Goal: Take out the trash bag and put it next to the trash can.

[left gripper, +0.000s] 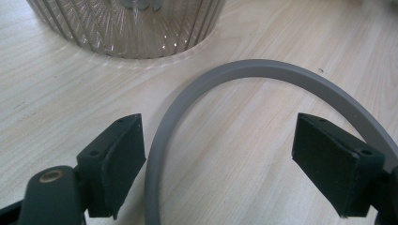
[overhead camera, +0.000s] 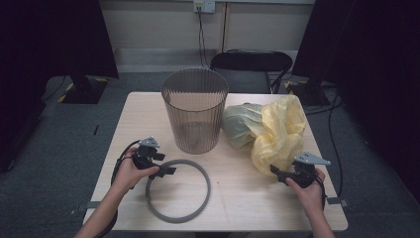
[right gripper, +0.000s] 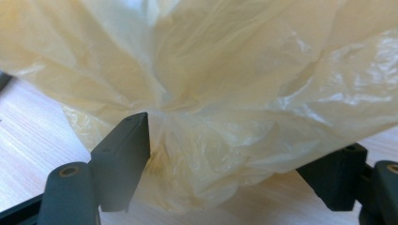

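The left gripper (overhead camera: 166,165) was at the near-left part of the table (overhead camera: 247,198), over the left edge of the grey ring (overhead camera: 178,191) that lay flat on the wood. In the left gripper view its jaws stood wide apart, and the arc of the ring (left gripper: 225,77) passed between them; the left pad was just beside the ring's outer side, but the pads did not press on it. The ring was in front of the ribbed bin (overhead camera: 194,110) (a translucent one, standing upright near the middle of the table), close to it but not touching.

The right gripper (overhead camera: 283,174) was at the near-right part of the table, with its jaws pointing at the lower end of the yellow bag (overhead camera: 277,134). In the right gripper view the jaws were also wide apart, and the crumpled plastic of the bag (right gripper: 211,140) bulged into the gap between them. The left pad was against the film; I cannot tell if the right pad touched it. The bag lay to the right of the bin, with its paler part resting beside the bin's wall.
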Demonstrator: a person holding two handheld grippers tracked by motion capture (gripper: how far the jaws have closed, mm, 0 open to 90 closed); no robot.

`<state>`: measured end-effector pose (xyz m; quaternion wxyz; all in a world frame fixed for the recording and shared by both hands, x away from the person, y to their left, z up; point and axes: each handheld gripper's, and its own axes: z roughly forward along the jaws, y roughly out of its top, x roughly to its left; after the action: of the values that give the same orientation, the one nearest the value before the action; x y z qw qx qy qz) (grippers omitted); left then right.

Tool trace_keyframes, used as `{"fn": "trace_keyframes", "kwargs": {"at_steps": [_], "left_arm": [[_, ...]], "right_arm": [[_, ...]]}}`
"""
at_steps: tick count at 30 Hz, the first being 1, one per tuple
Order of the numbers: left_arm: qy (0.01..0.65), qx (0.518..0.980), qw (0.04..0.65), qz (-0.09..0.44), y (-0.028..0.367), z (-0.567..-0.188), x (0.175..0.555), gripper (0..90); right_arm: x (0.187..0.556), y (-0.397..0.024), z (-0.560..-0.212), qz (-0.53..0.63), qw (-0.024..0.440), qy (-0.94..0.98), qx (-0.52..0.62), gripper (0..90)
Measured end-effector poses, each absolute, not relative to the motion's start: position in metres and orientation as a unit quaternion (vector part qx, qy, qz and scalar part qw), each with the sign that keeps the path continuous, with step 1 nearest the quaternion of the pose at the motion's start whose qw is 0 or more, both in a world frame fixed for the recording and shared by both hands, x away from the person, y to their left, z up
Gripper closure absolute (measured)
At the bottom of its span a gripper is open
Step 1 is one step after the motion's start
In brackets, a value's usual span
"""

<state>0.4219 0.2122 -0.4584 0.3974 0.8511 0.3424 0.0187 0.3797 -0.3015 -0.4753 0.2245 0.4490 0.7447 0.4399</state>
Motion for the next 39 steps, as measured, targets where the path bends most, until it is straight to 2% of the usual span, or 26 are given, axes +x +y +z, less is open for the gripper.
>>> {"fn": "trace_keyframes", "kwargs": {"at_steps": [10, 28, 39], "left_arm": [[0.345, 0.850, 0.397, 0.018, 0.214, -0.458, 0.422, 17.2], [0.340, 0.851, 0.400, 0.018, 0.213, -0.451, 0.419, 17.4], [0.342, 0.854, 0.392, 0.016, 0.212, -0.456, 0.417, 17.4]], "right_arm": [[0.388, -0.301, -0.462, 0.445, 0.209, 0.742, 0.456, 22.1], [0.381, -0.311, -0.441, 0.449, 0.218, 0.739, 0.453, 21.3], [0.372, -0.313, -0.460, 0.433, 0.205, 0.749, 0.457, 21.3]]}}
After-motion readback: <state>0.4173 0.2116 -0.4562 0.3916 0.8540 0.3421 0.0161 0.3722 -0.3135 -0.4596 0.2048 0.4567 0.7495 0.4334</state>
